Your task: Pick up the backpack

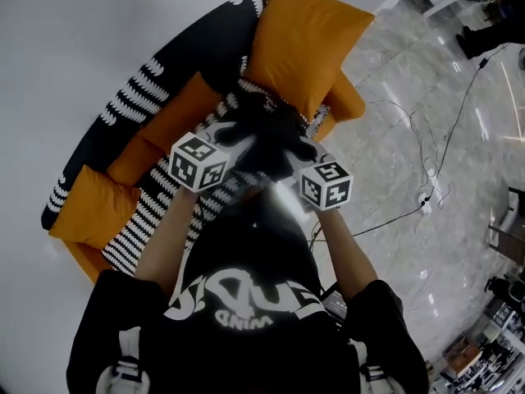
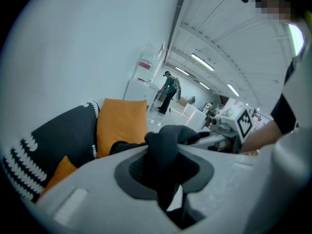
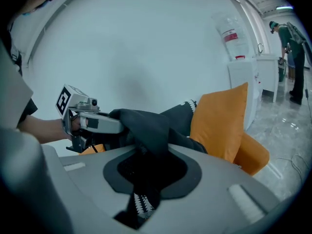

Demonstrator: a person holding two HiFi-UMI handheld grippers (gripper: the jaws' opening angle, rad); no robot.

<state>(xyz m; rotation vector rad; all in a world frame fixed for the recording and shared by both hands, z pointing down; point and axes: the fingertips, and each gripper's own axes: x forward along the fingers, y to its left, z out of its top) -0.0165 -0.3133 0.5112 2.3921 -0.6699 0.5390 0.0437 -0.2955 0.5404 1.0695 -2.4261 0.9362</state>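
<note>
Gripping the black backpack point(image 1: 264, 150) from both sides, the left gripper point(image 2: 165, 167) and the right gripper point(image 3: 146, 174) are each clamped on a fold of its fabric, so it hangs crosswise between them, equally near both hands, above the sofa point(image 1: 123, 113).

A black sofa point(image 1: 176, 56) with white stripes carries orange seat pads, and a large orange cushion point(image 1: 308, 43) leans at its far end. Above the sofa's seat the left gripper point(image 1: 220, 138) and right gripper point(image 1: 303, 150) are held side by side, marker cubes upward. Their fingers are lost in the dark, blurred fabric of the backpack point(image 1: 264, 144) bunched between them. The person's forearms reach toward the sofa from a black printed shirt point(image 1: 246, 302). Right of the sofa, thin cables cross the marble floor point(image 1: 385, 97) to a white power strip point(image 1: 425, 204).
</note>
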